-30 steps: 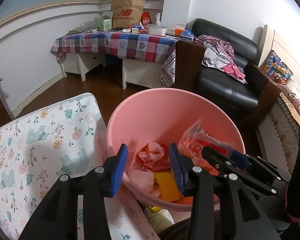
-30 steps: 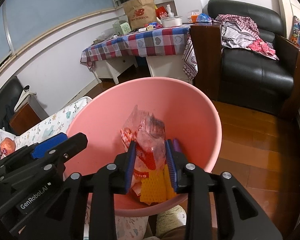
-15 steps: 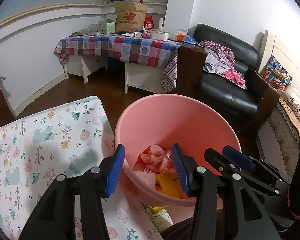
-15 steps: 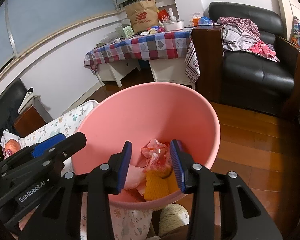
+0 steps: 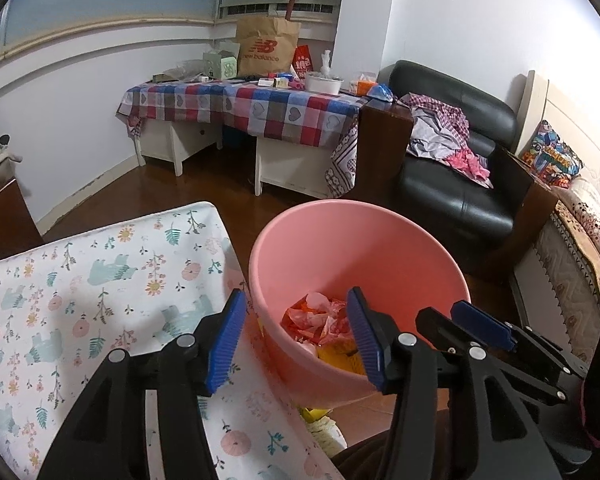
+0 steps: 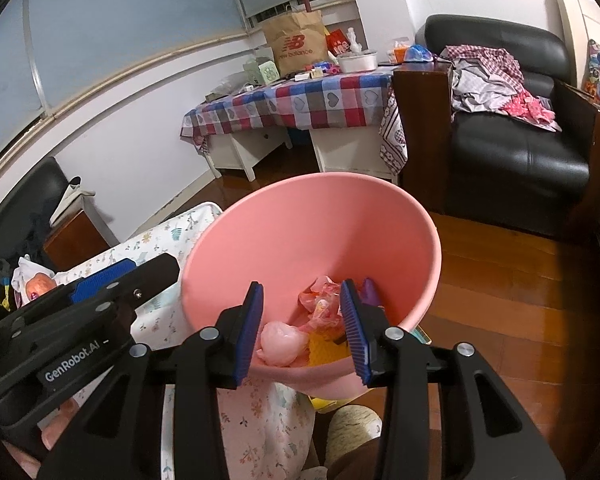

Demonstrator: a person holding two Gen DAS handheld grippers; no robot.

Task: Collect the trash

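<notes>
Crinkled plastic wrappers (image 5: 320, 318) lay in the smooth round pink bucket (image 5: 360, 240). The left gripper (image 5: 296, 338), just widening, and the right gripper (image 6: 302, 326) both gaped empty; the bucket's base was hidden.

Pink bucket (image 6: 300, 216) upright on floor; crumpled red, pink, yellow wrappers (image 6: 324, 304) piled at bottom.
</notes>
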